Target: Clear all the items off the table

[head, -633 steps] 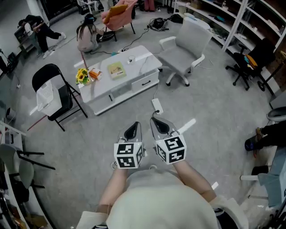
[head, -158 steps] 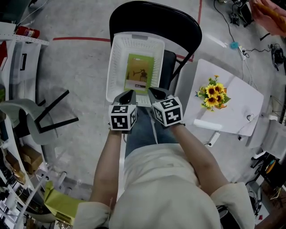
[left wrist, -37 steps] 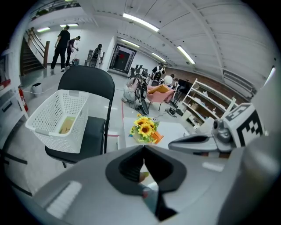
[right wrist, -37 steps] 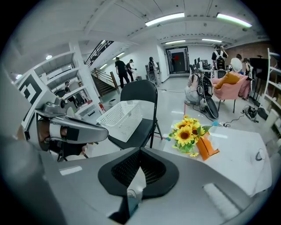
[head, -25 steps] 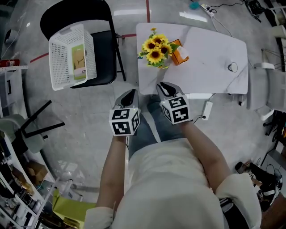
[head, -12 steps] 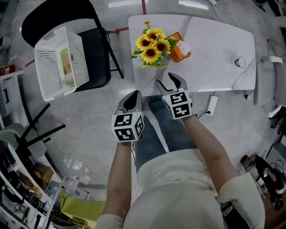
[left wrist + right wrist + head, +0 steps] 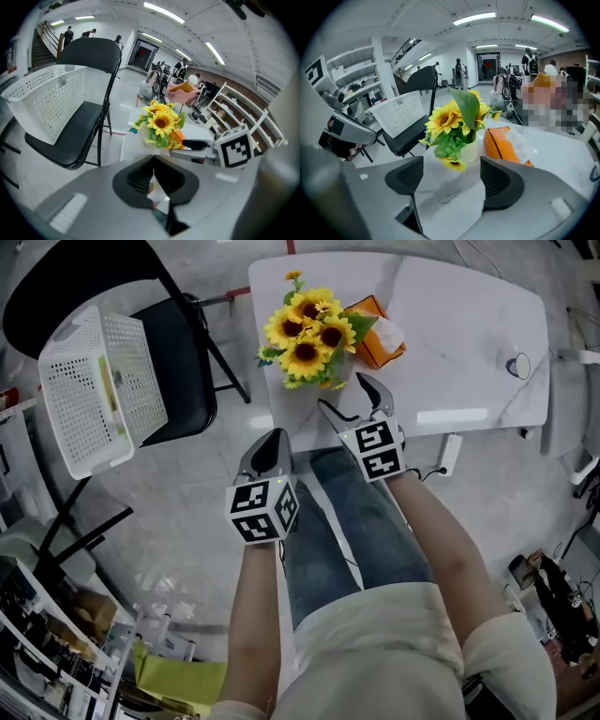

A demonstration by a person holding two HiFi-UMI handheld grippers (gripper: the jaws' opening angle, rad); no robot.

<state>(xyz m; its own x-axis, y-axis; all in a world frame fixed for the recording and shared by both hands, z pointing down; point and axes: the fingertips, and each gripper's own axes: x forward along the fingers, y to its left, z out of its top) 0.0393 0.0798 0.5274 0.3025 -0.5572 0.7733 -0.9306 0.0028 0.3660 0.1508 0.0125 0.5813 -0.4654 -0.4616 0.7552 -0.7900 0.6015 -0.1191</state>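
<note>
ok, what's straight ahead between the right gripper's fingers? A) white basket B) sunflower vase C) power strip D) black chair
B: in the right gripper view the sunflower vase stands centred just beyond the right gripper, whose fingers have just been opening, with nothing gripped.

White table [image 7: 459, 315]: sunflower vase [image 7: 307, 334] beside orange tissue box [image 7: 392, 351].

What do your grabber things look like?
The left hand-held gripper and right hand-held gripper each have two grey pointed jaws with black ridged pads and a white cube with black square markers. The person wears cream sleeves. The right one's jaws have just been opening with nothing between them.
</note>
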